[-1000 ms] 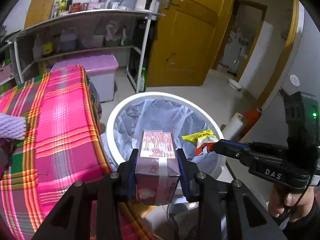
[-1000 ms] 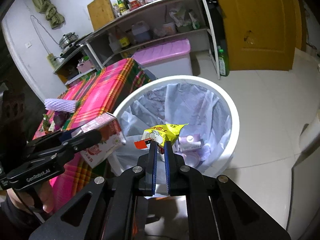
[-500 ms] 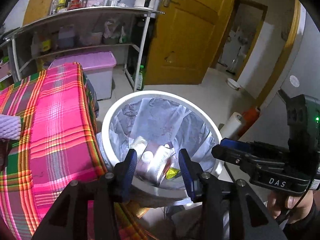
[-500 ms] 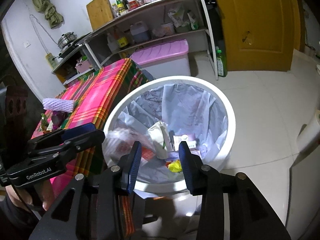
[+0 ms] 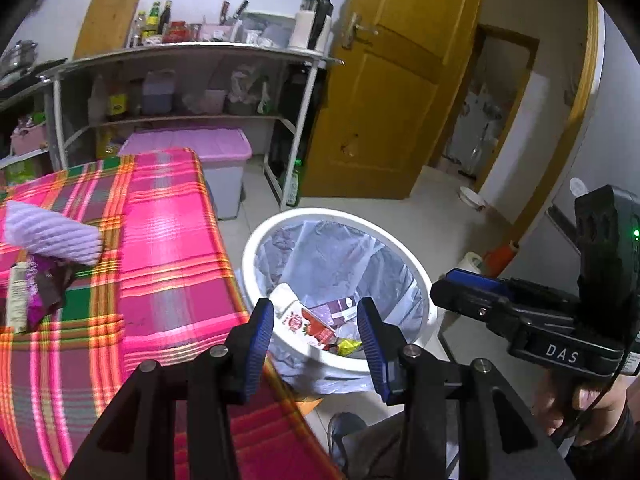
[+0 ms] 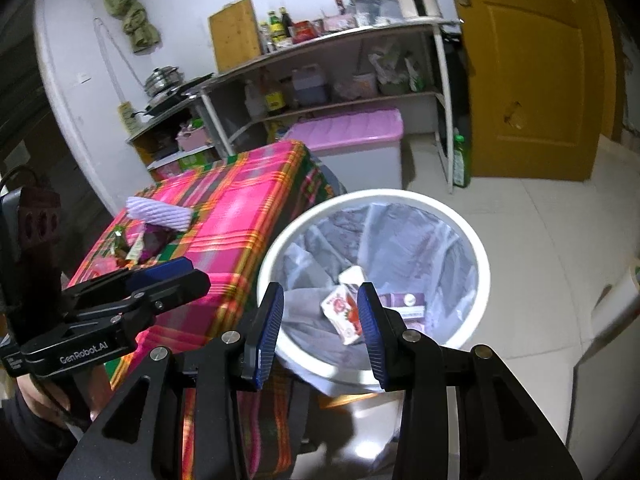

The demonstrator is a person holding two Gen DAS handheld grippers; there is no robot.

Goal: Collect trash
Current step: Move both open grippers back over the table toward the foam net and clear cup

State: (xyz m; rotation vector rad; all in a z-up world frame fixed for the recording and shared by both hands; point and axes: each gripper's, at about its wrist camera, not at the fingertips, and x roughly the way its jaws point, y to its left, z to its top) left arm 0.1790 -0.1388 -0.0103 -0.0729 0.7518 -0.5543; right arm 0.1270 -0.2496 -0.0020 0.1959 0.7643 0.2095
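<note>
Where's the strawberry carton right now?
The strawberry carton lies inside the white bin, on the liner beside a purple carton, right of the plaid-covered table; neither gripper holds it.

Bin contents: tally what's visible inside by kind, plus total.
Strawberry carton: 1
Purple carton: 1
Yellow wrapper: 1
Total: 3 visible in the white bin; anything under them is hidden. Both tongs are empty.
</note>
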